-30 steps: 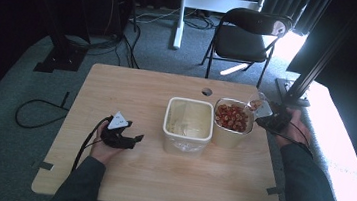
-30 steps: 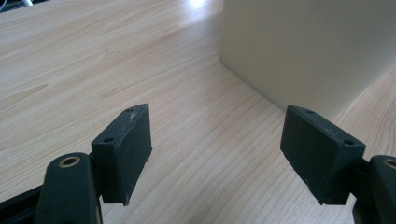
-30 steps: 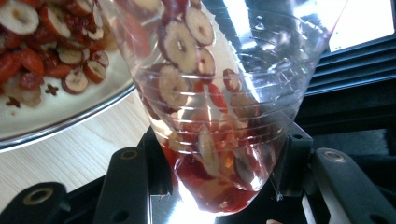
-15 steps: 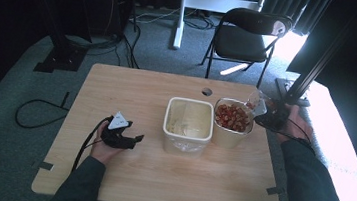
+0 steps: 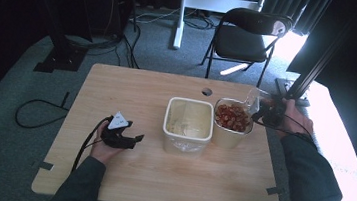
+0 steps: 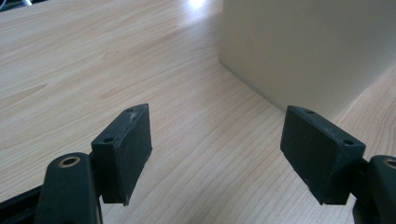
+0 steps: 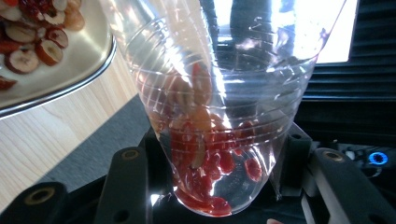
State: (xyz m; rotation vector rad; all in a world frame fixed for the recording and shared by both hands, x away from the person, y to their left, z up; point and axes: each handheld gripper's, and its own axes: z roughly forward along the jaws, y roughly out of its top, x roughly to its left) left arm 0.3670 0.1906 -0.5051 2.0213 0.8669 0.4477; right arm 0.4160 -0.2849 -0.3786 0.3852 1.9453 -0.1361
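1. Where the high view looks down on the wooden table (image 5: 158,179): left gripper (image 5: 134,138) resting on the tabletop, well apart from the rest, jaws spread, nothing between them. Empty cream container (image 5: 188,124) mid-table, touching or just beside the container of red fruit (image 5: 232,123). Right gripper (image 5: 261,109) at the table's right edge, clamped on a clear plastic cup (image 5: 255,99) just beside the fruit container's far right corner; cup small and glary here, tilt hard to judge.
2. Left gripper view: jaws wide apart, bare wood grain below, cream container wall (image 6: 308,51) ahead to the right, clear of both pads.
3. Right gripper view: clear cup (image 7: 219,107) pinched between the jaws, base toward the camera, red fruit pieces (image 7: 210,163) piled in the bottom. Fruit container rim (image 7: 70,79) at upper left, table edge beneath it.
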